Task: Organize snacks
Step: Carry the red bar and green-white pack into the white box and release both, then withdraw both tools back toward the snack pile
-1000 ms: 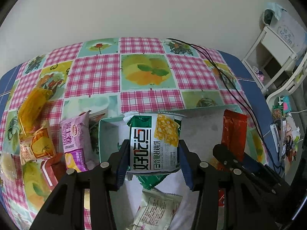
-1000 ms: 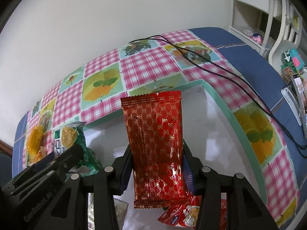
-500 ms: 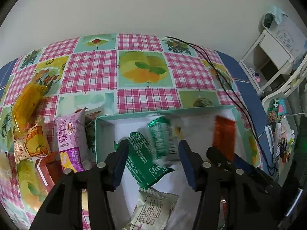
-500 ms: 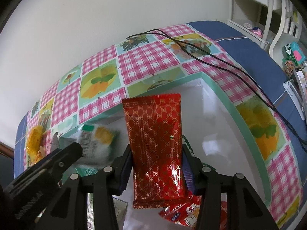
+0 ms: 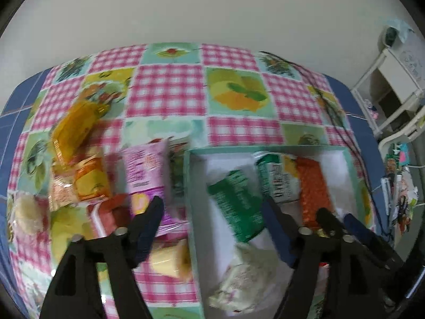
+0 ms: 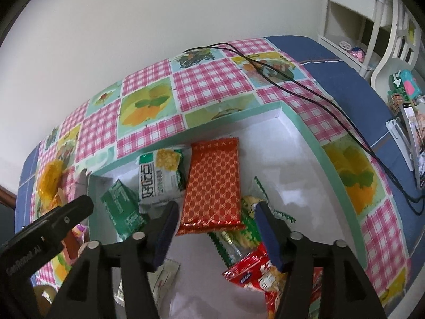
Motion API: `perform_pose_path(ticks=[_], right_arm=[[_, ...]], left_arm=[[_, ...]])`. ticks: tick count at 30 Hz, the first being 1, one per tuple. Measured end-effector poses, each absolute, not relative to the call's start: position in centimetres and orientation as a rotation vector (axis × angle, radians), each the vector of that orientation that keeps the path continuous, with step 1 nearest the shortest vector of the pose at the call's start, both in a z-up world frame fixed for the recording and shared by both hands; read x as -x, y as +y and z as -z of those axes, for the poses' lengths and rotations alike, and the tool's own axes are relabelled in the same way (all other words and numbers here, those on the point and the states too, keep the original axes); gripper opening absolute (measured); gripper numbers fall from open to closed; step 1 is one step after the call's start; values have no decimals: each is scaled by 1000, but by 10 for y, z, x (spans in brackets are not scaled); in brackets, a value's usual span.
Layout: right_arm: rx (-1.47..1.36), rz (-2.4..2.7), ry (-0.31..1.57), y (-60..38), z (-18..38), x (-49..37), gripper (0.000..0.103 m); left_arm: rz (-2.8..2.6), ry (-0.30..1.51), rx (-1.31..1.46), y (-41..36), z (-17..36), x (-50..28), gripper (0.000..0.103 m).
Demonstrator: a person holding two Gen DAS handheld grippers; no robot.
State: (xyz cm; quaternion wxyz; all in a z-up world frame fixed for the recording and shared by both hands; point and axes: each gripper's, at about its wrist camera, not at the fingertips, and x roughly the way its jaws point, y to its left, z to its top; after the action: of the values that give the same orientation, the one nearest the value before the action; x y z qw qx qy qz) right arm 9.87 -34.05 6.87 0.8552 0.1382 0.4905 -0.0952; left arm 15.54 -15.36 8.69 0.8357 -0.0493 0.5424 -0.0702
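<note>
A white box with a mint-green rim (image 6: 305, 127) (image 5: 190, 175) lies on the checked tablecloth. Inside lie a red patterned packet (image 6: 215, 180) (image 5: 313, 186), a white-and-green cracker packet (image 6: 159, 178) (image 5: 276, 178), a green packet (image 6: 122, 210) (image 5: 236, 210) and other snacks. My right gripper (image 6: 215, 228) is open and empty just above the red packet's near end. My left gripper (image 5: 212, 220) is open and empty over the box's left wall. Loose snacks lie left of the box: a pink packet (image 5: 144, 175), orange packets (image 5: 90, 183) and a yellow packet (image 5: 73, 127).
A black cable (image 6: 305, 93) runs across the table to the right of the box. A red snack bag (image 6: 255, 273) lies in the box's near corner. A white shelf (image 5: 393, 85) and clutter stand beyond the table's right edge. A white wall is behind.
Both grippers have opened. The cracker packet dropped from the left gripper into the box, and the red packet dropped from the right one beside it. The left gripper has swung left.
</note>
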Motion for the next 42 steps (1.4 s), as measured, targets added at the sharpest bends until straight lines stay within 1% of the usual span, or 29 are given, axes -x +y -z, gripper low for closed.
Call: perform_pose_path(ticks=[1,3,5,6,8,17,23,30,42], right_arm=[[-291,196,1030,-339,-69,-97,75],[-289,188,1033,-335,-68,-95,80],[-282,185,1030,-332,-68,-93,88],[-278,183,1030,-330,-68,-92,91],[-272,179,1032,-327,-67,-90,103],[-262,173,1032,-316,-68,-77,103],[-257,138,1032,-297,-70,-67,103],[-221,81,1049,-257,-69,-59,103],[-221,-60,1084,-187,-67,-59,103]], left_arm=[[136,1152,107,-148,-85,-154,87],[115,1153,113,-137,-83,-152,88],[94,1150,117,-127,-82,-151,99],[81,1144,120,-121,-82,-149,99],[60,1136,130,-109,-83,-146,100],[-18,1130,133,-71,-82,-129,101],[-63,1166,159,-52,-79,-117,101],[-154,1196,147,-16,-76,-105,101],[-283,1190,148,53,-76,-85,101]])
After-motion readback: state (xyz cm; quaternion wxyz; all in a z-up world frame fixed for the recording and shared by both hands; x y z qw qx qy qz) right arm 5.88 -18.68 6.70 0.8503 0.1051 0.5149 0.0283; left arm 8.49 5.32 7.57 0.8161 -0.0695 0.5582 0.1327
